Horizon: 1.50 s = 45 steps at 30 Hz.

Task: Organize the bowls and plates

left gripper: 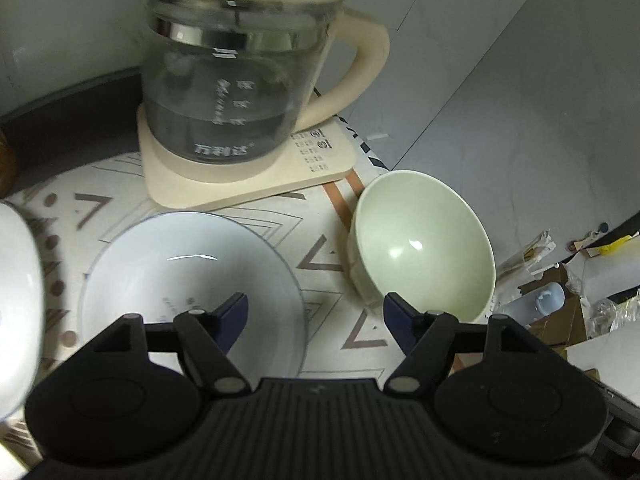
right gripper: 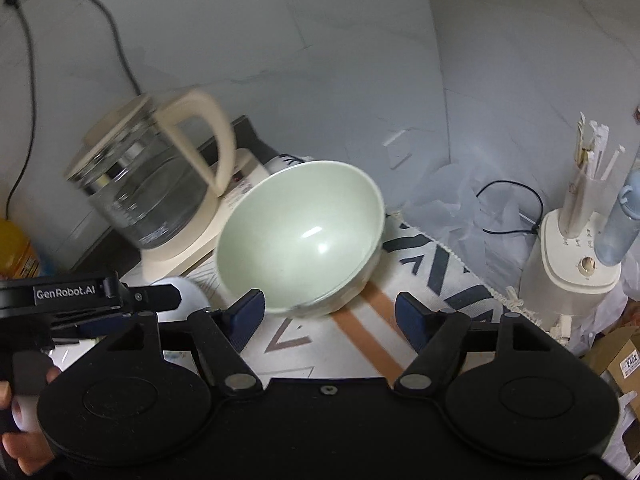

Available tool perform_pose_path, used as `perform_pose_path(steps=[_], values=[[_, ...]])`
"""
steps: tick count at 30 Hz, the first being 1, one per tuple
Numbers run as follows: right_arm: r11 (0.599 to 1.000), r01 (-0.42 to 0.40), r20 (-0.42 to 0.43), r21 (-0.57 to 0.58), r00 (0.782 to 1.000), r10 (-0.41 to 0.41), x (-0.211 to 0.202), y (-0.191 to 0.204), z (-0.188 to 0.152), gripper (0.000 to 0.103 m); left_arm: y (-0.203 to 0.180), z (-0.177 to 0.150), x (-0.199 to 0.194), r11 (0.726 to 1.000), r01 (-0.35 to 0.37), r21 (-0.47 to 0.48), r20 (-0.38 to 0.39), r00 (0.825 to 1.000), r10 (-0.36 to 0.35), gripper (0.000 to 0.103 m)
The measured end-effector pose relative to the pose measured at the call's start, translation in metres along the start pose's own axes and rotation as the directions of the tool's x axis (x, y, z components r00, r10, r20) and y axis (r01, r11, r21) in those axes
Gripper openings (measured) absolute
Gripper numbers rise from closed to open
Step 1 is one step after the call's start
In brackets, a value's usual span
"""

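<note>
A pale green bowl (left gripper: 424,246) sits on the patterned cloth at the right of the left wrist view; in the right wrist view the same green bowl (right gripper: 300,236) lies just ahead of the fingers. A white bowl (left gripper: 192,280) rests on the cloth under my left gripper (left gripper: 316,314), whose left finger hangs over its inside. That gripper is open and holds nothing. Another white dish's rim (left gripper: 18,300) shows at the far left. My right gripper (right gripper: 330,312) is open and empty, close in front of the green bowl. The left gripper's body (right gripper: 88,300) appears at the left, held by a hand.
A glass kettle (left gripper: 236,72) on its cream base (left gripper: 248,168) stands behind the bowls. The table's right edge runs beside the green bowl, with boxes and a bottle (left gripper: 548,300) on the floor. A cream appliance (right gripper: 572,268) with straws stands at the right.
</note>
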State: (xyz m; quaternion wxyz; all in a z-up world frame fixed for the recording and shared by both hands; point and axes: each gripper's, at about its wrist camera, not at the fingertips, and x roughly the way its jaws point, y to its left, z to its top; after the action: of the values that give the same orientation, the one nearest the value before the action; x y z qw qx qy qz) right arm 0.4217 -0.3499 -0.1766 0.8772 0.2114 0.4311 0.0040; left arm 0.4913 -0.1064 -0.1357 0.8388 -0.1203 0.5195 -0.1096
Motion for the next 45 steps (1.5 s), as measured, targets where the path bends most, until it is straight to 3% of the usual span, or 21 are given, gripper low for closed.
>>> perform_pose_path(steps=[8, 16, 17, 18, 19, 20, 21, 25, 45], values=[[0.999, 0.036, 0.005, 0.037, 0.999, -0.037, 0.022, -0.013, 0.012, 0.072, -0.03, 0.008, 0.032, 0.999, 0.033, 0.029, -0.018, 0.999, -0.033, 0.073], [0.993, 0.072, -0.029, 0.097, 0.997, -0.07, 0.048, -0.025, 0.011, 0.069, -0.044, 0.013, 0.062, 1.0, 0.01, 0.009, -0.04, 0.999, -0.009, 0.067], [0.993, 0.073, -0.036, 0.097, 0.997, -0.07, 0.052, -0.026, 0.01, 0.063, -0.044, 0.012, 0.064, 1.0, 0.012, 0.005, -0.042, 0.999, -0.012, 0.063], [0.993, 0.068, -0.042, 0.098, 0.997, -0.065, 0.055, -0.027, 0.009, 0.058, -0.043, 0.011, 0.068, 1.0, 0.017, -0.002, -0.05, 0.999, -0.017, 0.051], [0.994, 0.053, -0.044, 0.097, 0.998, -0.049, 0.057, -0.027, 0.007, 0.048, -0.041, 0.011, 0.073, 1.0, 0.022, -0.012, -0.067, 0.997, -0.023, 0.042], [0.995, 0.034, -0.047, 0.094, 0.998, -0.03, 0.059, -0.027, 0.006, 0.034, -0.039, 0.01, 0.077, 0.999, 0.024, -0.027, -0.088, 0.996, -0.026, 0.026], [0.996, 0.015, -0.048, 0.09, 0.999, -0.011, 0.06, -0.026, 0.005, 0.025, -0.038, 0.008, 0.08, 0.999, 0.019, -0.038, -0.102, 0.995, -0.023, 0.02], [0.998, 0.042, -0.045, 0.052, 0.998, -0.04, 0.058, -0.015, 0.005, 0.022, -0.038, 0.001, 0.076, 1.0, 0.004, -0.03, -0.09, 0.996, -0.006, 0.019], [1.0, -0.015, 0.046, -0.02, 0.999, 0.016, -0.02, 0.015, -0.004, 0.022, -0.031, -0.022, -0.018, 0.997, 0.037, -0.065, 0.005, 0.999, -0.037, 0.019]])
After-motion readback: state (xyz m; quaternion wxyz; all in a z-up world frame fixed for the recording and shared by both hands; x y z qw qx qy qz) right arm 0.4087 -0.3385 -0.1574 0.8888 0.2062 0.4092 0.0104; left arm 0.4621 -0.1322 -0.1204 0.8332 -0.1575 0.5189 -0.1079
